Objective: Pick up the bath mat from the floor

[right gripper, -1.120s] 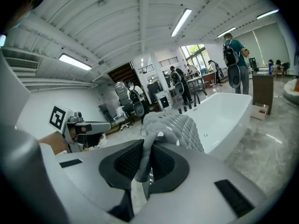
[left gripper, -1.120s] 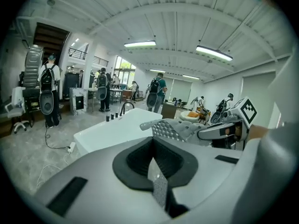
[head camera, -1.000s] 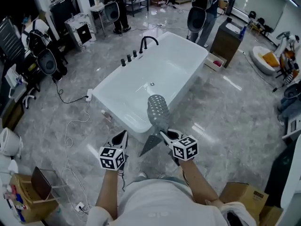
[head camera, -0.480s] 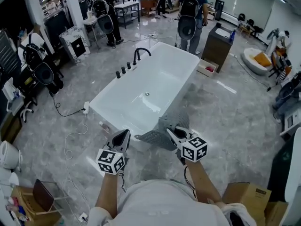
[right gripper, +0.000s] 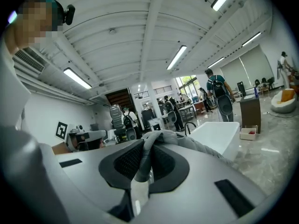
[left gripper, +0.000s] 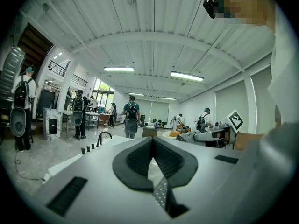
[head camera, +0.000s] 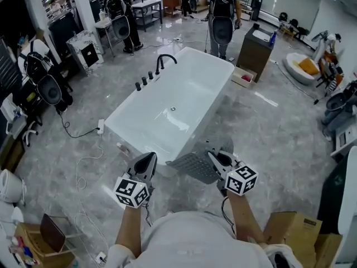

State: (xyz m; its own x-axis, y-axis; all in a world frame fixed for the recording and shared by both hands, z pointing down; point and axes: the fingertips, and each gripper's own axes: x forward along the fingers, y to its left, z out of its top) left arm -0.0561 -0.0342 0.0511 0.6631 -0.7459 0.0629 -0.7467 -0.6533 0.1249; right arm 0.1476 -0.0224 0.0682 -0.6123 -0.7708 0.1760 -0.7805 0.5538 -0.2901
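Observation:
The grey dotted bath mat [head camera: 196, 164] is off the floor, held up in front of the white bathtub [head camera: 178, 102]. My right gripper [head camera: 216, 157] is shut on its right edge. In the right gripper view a fold of the mat [right gripper: 161, 139] is pinched between the dark pads and trails off to the right. The mat's free corner reaches left toward my left gripper [head camera: 148, 162], which stays just short of it. In the left gripper view the left gripper [left gripper: 152, 141] has its pads meeting at the tips, with no mat showing beyond them.
A black faucet [head camera: 163, 60] and knobs stand on the tub's far rim. Several people with backpacks stand at the back and left. A white cable [head camera: 83, 155] runs over the marble floor. Cardboard boxes [head camera: 293, 230] sit at my right, and a dark cabinet [head camera: 254, 43] stands behind the tub.
The mat, earlier standing up from the right gripper over the tub's edge, now lies lower and spread leftward. My right gripper has shifted a little right. The left gripper has barely moved.

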